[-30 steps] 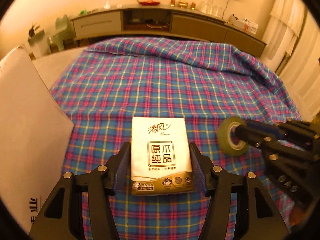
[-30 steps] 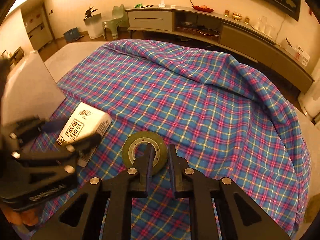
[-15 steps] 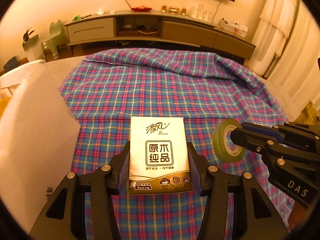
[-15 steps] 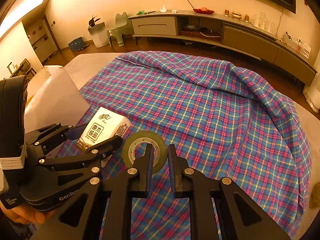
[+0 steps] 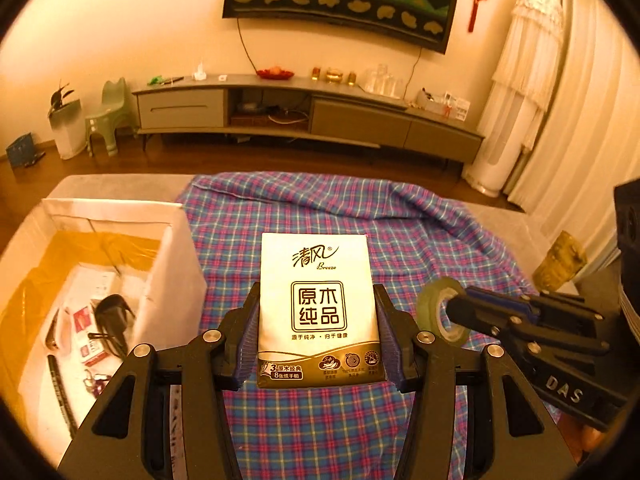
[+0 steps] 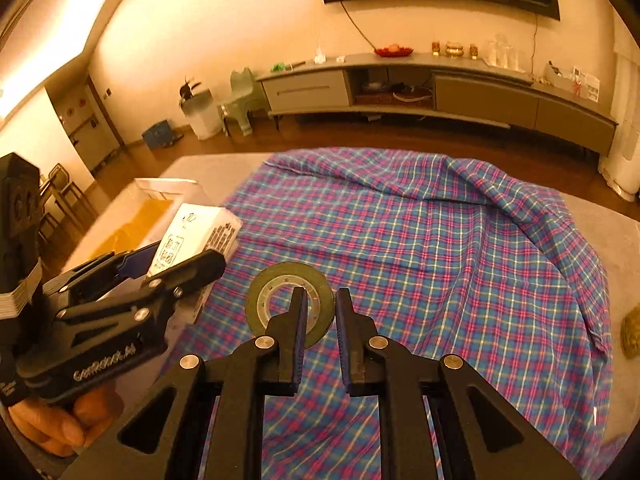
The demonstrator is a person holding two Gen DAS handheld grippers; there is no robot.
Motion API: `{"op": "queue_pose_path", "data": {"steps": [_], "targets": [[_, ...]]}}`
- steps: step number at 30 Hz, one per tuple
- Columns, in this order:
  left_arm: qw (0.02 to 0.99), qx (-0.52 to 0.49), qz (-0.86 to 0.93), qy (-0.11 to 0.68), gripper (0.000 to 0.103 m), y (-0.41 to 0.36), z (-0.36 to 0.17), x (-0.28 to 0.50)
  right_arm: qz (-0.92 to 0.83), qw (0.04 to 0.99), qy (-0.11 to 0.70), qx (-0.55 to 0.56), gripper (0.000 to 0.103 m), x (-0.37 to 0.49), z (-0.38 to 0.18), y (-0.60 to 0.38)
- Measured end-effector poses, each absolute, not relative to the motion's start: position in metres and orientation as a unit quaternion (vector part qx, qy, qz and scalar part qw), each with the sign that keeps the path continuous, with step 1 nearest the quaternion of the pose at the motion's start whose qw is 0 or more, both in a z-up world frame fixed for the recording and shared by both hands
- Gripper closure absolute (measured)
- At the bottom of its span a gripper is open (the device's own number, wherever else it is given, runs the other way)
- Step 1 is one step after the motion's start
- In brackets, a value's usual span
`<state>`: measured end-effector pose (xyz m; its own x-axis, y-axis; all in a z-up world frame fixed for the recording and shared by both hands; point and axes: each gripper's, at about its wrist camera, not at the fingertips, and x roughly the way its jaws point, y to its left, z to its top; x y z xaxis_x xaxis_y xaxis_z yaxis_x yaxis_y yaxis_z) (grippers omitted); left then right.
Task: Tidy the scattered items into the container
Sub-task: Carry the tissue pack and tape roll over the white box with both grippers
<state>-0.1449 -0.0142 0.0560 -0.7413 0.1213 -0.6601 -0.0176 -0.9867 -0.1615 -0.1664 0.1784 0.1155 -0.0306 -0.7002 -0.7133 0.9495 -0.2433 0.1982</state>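
Both hands are loaded and up in the air: this looks like the carry step, with the drop into the container to come. The left tongs (image 5: 316, 340) are clamped on the sides of a white and gold rectangular pack of paper tissues (image 5: 316, 304), held upright over the blue and pink checked cloth (image 5: 320, 432) that covers the bed. The right tongs (image 6: 320, 320) are squeezed nearly together on the wall of a greenish roll of clear adhesive tape (image 6: 290, 300), one finger through the core and one outside, and the roll hangs clear of the cloth just right of the tissue pack. Over on the left sits the target, an open white cardboard box with a yellow lining (image 5: 176, 276), already holding a few small items, among them dark-framed glasses and some cards. The tissue pack is the nearer of the two to that box, just right of its near wall. So the next move, as I read it, calls for a swing to the left, getting the pack high enough to clear the rim, then letting go once it is over the opening. The tape has farther to travel and must stay out of the left hand's way, since both tools are crowding the same side.
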Motion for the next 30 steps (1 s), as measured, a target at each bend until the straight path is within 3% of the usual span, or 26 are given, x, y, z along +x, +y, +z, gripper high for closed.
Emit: {"op": "queue_pose_path", "data": {"steps": [21,30], "targets": [[0.049,-0.323,0.935,-0.138,0.049,-0.086,0.095,-0.048,-0.679,0.641,0.141,0.328,0.088,-0.062,0.158,0.224],[0.009,-0.307,0.937,-0.164,0.049,-0.134,0.098,-0.016,-0.664,0.66,0.135,0.325,0.088,-0.036,0.167,0.218]]}}
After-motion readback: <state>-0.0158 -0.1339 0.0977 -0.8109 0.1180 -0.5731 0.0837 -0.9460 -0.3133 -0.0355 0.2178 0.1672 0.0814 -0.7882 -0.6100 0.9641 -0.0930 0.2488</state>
